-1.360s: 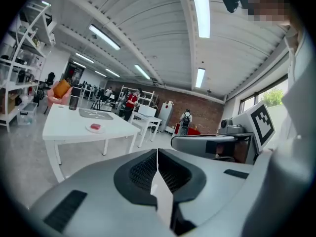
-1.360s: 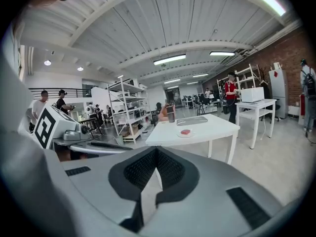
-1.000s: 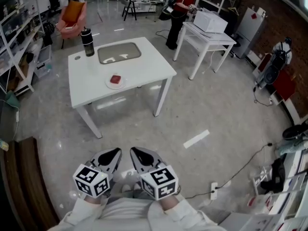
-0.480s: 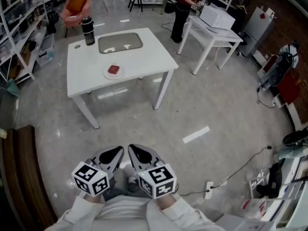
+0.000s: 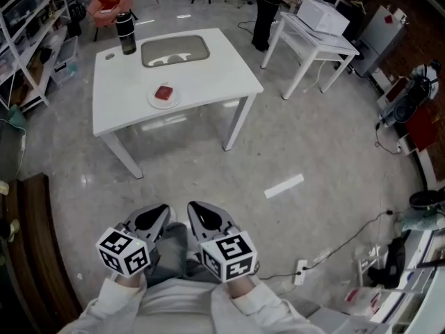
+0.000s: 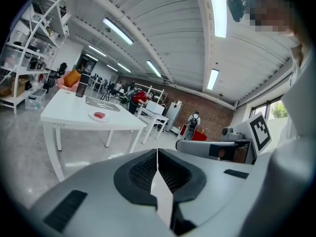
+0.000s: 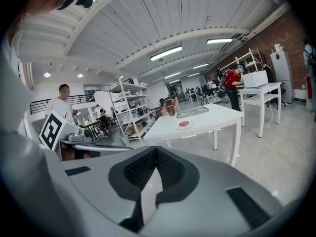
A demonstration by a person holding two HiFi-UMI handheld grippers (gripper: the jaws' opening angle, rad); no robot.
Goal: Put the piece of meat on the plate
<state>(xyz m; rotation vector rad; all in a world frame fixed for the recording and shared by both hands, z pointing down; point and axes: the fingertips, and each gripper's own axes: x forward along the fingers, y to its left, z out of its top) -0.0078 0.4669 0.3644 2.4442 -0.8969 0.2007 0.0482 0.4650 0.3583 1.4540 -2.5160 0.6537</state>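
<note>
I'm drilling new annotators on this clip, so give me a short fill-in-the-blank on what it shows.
1. The piece of meat lies on the ____.
2. The dark bottle stands on the white ____.
3. The left tool and the right tool both have jaws that are ____.
Missing words: plate; table; shut.

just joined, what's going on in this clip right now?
A person stands on the floor some way from the white table, holding the left gripper and the right gripper side by side in front of the body. Both are shut and empty. On the table, the piece of meat already lies on the plate, with a dark tumbler and a grey tray farther back. Neither gripper is touching anything.
</note>
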